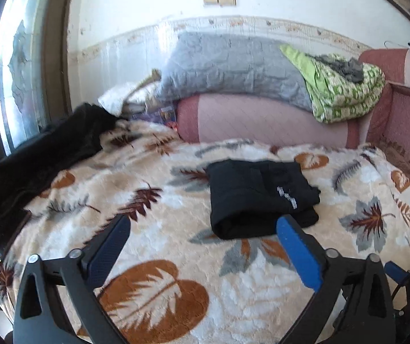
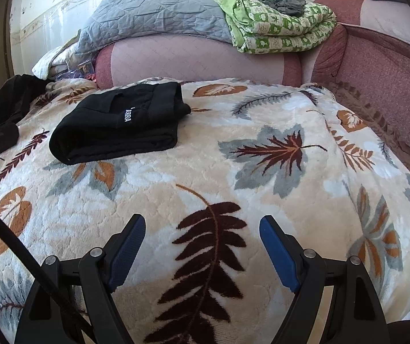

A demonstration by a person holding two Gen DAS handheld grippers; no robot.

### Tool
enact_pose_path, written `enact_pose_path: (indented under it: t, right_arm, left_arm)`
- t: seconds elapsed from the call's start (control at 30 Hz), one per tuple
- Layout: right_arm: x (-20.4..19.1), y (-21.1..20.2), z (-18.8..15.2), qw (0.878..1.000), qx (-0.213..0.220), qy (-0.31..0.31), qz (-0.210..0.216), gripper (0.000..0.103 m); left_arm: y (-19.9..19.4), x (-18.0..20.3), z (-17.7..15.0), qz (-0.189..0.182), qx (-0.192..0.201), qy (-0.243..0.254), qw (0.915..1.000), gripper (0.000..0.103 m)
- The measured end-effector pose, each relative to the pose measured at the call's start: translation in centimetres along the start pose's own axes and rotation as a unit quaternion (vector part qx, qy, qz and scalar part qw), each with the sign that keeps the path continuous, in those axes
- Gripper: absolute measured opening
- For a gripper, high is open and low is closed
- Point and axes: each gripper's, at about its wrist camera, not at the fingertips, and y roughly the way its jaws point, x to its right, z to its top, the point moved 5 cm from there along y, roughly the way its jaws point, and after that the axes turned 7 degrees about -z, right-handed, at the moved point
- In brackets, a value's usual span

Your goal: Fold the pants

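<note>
Surface: leaf-print blanket (image 2: 205, 154)
Pants (image 1: 262, 197): black, folded compact, lying on blanket
Left gripper (image 1: 203, 229): spread wide, empty
Right gripper (image 2: 202, 226): spread wide, empty

White "ARRA" on folded black pants (image 2: 119, 123)

The left gripper (image 1: 203, 220) is hovering with its 2 blue-padded fingers (image 1: 298, 253) spread wide apart, gripping nothing; its black linkage arms are splaying out toward the near corners of its view; the right gripper (image 2: 202, 220) is likewise gaping, its 2 blue-padded fingers (image 2: 278, 253) parted with nothing between them, both tips pointing toward the far side; neither is touching anything.
</note>
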Motion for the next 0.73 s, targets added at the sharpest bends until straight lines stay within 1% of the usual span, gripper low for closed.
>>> enact_pose_path:
  t: [0.03, 0.1, 0.13, 0.23, 0.3, 0.4, 0.47, 0.53, 0.57, 0.63, 0.7, 0.73]
  right_arm:
    - [0.2, -0.2, 0.2, 1.0, 0.003, 0.002, -0.002, 0.086]
    - [0.5, -0.5, 0.3, 1.0, 0.009, 0.008, -0.006, 0.086]
    - [0.6, -0.6, 0.4, 1.0, 0.012, 0.008, -0.008, 0.086]
    - [0.6, -1.2, 0.9, 1.0, 0.026, 0.003, -0.015, 0.086]
    - [0.5, -1.8, 1.1, 0.999, 0.038, -0.002, -0.018, 0.086]
    - [0.0, -2.1, 1.2, 0.999, 0.045, -0.011, -0.018, 0.086]
    - [-0.1, -2.0, 1.1, 0.999, 0.043, -0.014, -0.015, 0.086]
    - [-0.1, -1.9, 0.9, 0.999, 0.041, -0.015, -0.014, 0.086]
    - [-0.1, -1.9, 0.9, 0.999, 0.039, -0.013, -0.015, 0.086]
    - [0.3, -1.9, 0.9, 0.999, 0.037, -0.006, -0.014, 0.086]
    - [0.6, -2.1, 0.9, 0.999, 0.04, -0.002, -0.017, 0.086]
    - [0.7, -2.1, 0.9, 0.999, 0.041, -0.001, -0.018, 0.086]
  left_arm:
    - [-1.0, -0.2, 0.7, 0.004, 0.026, -0.002, 0.9997, 0.103]
    - [-2.0, -0.5, 1.7, 0.0, 0.051, -0.008, 0.9987, 0.103]
    - [-2.5, -0.5, 2.2, -0.011, 0.06, -0.012, 0.9981, 0.103]
    - [-2.7, -0.6, 2.6, -0.034, 0.041, -0.023, 0.9983, 0.103]
    - [-2.7, -0.5, 2.6, -0.052, 0.043, -0.023, 0.9974, 0.103]
    - [-2.4, 0.3, 2.3, -0.053, 0.046, -0.002, 0.9975, 0.103]
    - [-1.9, 0.9, 1.6, -0.062, 0.029, 0.005, 0.9976, 0.103]
    - [-1.1, 1.5, 0.8, -0.084, 0.005, 0.003, 0.9965, 0.103]
    - [-0.8, 1.7, 0.4, -0.087, -0.006, 0.005, 0.9962, 0.103]
    - [-0.2, 2.2, -0.6, -0.076, -0.027, 0.014, 0.9966, 0.103]
    - [0.5, 2.7, -1.5, -0.077, -0.049, 0.026, 0.9954, 0.103]
    - [1.1, 3.0, -2.2, -0.084, -0.068, 0.03, 0.9937, 0.103]
